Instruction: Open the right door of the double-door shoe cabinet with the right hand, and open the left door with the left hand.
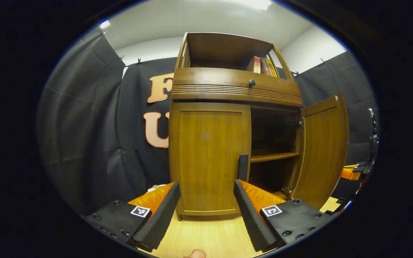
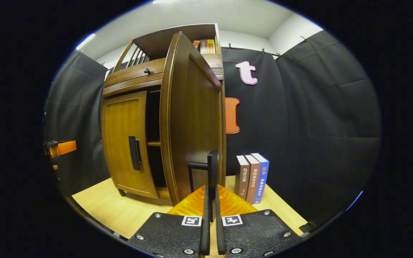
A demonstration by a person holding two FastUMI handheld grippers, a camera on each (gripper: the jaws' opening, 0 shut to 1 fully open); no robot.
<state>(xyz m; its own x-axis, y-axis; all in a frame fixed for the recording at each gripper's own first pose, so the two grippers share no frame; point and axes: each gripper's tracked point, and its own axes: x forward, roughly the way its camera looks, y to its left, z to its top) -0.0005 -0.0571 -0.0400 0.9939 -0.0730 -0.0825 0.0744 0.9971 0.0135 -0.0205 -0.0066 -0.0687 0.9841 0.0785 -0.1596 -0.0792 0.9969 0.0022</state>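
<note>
- Right gripper (image 2: 210, 200): jaws clamped on the right door's handle (image 2: 212, 168), low at six o'clock.
- Right door (image 2: 192, 118) swung wide.
- Left gripper (image 1: 206, 200): jaws spread, empty, before the closed left door (image 1: 210, 157) at twelve o'clock.
- Left handle (image 1: 243, 167) near one o'clock.

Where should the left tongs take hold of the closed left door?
On the left door's vertical bar handle at its inner edge, coming straight from the front: it stands off the panel, so the open left tongs can likely straddle it.
</note>
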